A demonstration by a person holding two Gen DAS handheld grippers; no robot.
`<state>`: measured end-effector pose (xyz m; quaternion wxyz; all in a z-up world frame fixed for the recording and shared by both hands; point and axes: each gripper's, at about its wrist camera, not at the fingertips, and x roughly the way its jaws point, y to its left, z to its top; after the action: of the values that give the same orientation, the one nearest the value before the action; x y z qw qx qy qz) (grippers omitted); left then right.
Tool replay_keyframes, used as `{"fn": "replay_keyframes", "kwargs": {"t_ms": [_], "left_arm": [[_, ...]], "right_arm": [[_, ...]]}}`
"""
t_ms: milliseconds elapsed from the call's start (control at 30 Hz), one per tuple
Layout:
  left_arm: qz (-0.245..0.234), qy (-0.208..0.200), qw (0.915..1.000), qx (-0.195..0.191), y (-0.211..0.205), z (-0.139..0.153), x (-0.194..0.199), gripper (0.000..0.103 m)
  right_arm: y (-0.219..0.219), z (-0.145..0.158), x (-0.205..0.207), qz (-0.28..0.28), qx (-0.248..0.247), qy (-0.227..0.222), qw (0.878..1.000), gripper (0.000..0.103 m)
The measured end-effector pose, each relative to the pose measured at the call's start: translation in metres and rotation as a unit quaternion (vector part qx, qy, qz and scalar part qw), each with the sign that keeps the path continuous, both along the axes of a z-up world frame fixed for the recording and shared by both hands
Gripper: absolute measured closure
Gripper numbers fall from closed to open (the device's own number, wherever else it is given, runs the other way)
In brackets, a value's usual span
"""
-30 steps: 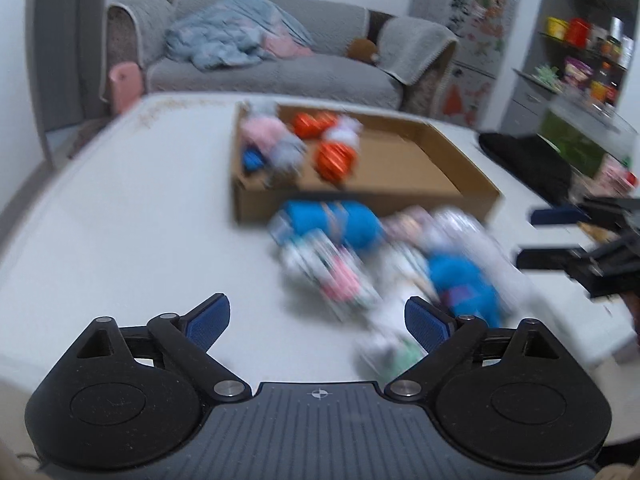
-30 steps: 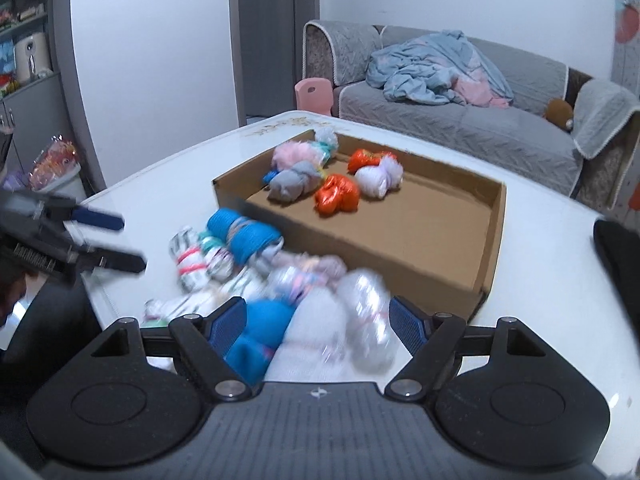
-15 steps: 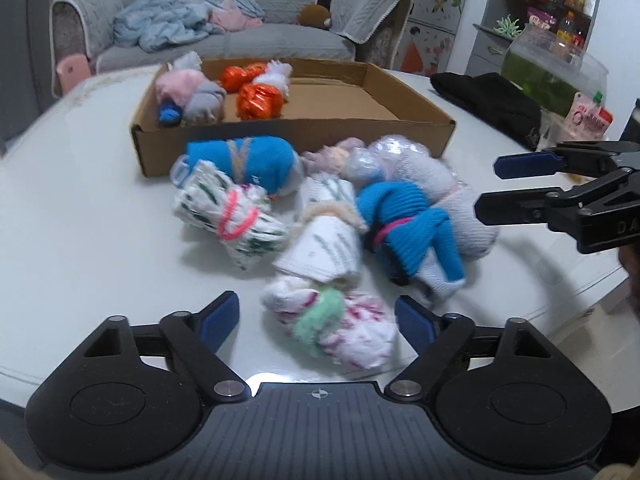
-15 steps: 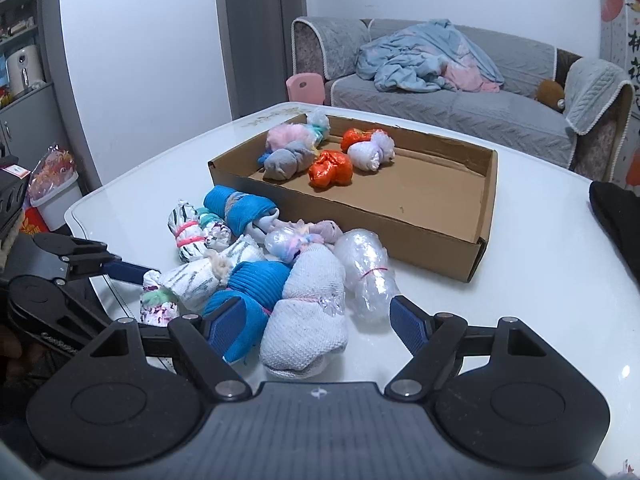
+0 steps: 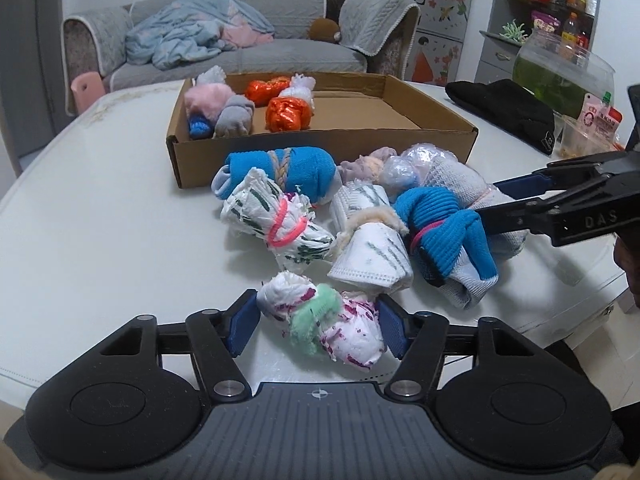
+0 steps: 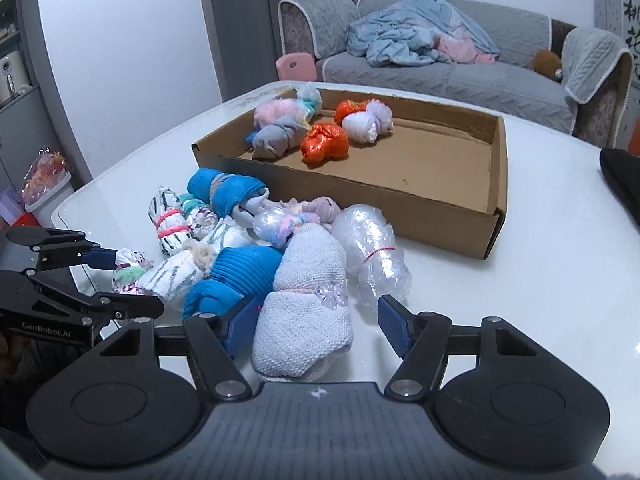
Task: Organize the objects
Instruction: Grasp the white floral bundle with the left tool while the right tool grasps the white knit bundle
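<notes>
A pile of rolled sock bundles lies on the white table point(image 5: 100, 220) in front of a cardboard box point(image 5: 320, 142) that holds several bundles. My left gripper point(image 5: 318, 330) is open, its pads on either side of a white bundle with pink spots and a green tie point(image 5: 324, 326), which also shows in the right wrist view point(image 6: 128, 270). My right gripper point(image 6: 320, 326) is open around a white knitted bundle point(image 6: 306, 308), with a blue ribbed bundle point(image 6: 236, 276) against its left pad. In the left wrist view the right gripper point(image 5: 492, 204) reaches in from the right.
The box point(image 6: 400, 196) stands behind the pile with free floor on its right half. A clear plastic bundle point(image 6: 372, 248) lies right of the knitted one. A black cloth point(image 5: 504, 112) and a jar sit at the table's right. A grey sofa stands behind.
Both grippers have moved forward to the pile. The left now straddles the spotted bundle and has narrowed; the right now straddles the white knitted bundle.
</notes>
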<state>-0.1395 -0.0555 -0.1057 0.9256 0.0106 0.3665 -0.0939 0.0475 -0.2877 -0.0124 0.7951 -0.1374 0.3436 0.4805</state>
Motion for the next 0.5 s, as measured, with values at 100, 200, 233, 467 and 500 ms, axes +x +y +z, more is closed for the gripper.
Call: {"fn": "replay_keyframes", "kwargs": {"t_ms": [100,200,233,467,500], "left_arm": [[-0.007,-0.010,0.9999,0.009,-0.002,-0.003,-0.002,0.029],[-0.004,-0.018,0.9998,0.011,-0.001,-0.003,-0.003,0.038],[-0.003,-0.018,0.9998,0.007,0.001,-0.003,-0.003,0.039],[-0.005,-0.020,0.9998,0.004,0.007,-0.002,-0.006,0.042],[-0.003,-0.020,0.9998,0.004,0.008,0.000,-0.006,0.042]], "right_arm": [[0.000,-0.003,0.001,0.000,0.001,0.008,1.000,0.055],[-0.002,-0.003,0.000,0.002,0.004,0.010,1.000,0.062],[-0.002,-0.002,0.000,0.003,0.006,0.011,1.000,0.064],[-0.013,0.003,0.001,-0.004,0.014,0.013,1.000,0.066],[-0.015,0.004,0.001,-0.005,0.016,0.015,1.000,0.066]]}}
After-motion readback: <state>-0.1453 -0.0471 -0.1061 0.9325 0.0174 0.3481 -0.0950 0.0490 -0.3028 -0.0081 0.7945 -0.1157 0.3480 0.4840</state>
